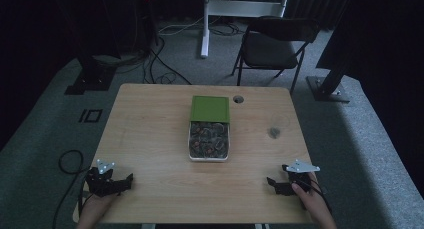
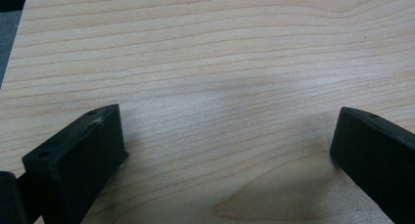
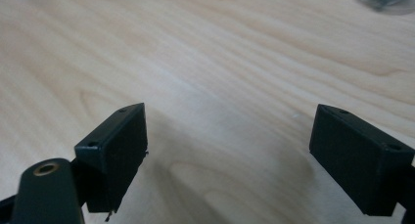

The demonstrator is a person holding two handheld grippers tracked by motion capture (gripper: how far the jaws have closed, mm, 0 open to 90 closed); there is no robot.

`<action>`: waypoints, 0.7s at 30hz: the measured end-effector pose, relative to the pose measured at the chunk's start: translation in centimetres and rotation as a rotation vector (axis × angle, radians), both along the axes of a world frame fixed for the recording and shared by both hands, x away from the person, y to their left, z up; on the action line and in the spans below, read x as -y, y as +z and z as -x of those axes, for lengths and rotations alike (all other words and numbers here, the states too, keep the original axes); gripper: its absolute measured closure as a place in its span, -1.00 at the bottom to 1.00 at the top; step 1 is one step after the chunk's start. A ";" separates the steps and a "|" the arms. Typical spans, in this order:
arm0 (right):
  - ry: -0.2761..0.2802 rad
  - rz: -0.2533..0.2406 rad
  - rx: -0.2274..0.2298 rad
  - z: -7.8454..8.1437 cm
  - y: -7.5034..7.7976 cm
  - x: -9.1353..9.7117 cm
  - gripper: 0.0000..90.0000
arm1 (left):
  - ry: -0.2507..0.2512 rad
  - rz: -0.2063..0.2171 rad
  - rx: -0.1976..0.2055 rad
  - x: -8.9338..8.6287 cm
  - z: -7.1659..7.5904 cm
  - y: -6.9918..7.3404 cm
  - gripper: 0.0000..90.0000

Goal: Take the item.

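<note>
We hold our left gripper (image 1: 120, 183) and right gripper (image 1: 272, 183), jaws spread and empty, near the clear plastic tub (image 1: 208, 141) with its green lid (image 1: 210, 109)

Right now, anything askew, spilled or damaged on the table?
Nothing spilled. The green lid lies flat behind the clear rectangular container of dark mixed pieces, touching its far edge rather than covering it. A small dark round object sits alone to the container's right; too blurred to identify. Both grippers, left and right, rest open near the front edge.
</note>
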State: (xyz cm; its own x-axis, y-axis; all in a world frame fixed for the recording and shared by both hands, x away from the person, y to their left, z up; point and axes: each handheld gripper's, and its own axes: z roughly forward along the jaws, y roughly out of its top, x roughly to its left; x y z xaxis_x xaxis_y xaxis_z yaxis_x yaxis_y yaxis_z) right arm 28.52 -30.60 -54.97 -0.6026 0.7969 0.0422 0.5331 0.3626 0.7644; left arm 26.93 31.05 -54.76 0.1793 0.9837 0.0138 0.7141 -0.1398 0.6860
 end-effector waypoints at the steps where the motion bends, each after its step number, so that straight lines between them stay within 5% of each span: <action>1: 0.014 0.006 -0.004 0.1 -0.1 0.0 -0.68 | 0.000 0.000 0.000 0.0 0.0 0.0 -1.00; 16: 0.049 0.071 -0.007 0.3 -0.2 -0.1 -0.69 | 0.000 0.000 0.000 0.0 0.0 0.0 -1.00; 21: 0.110 0.066 -0.014 0.4 -0.3 -0.2 -0.70 | 0.000 0.000 0.000 0.0 0.0 0.0 -1.00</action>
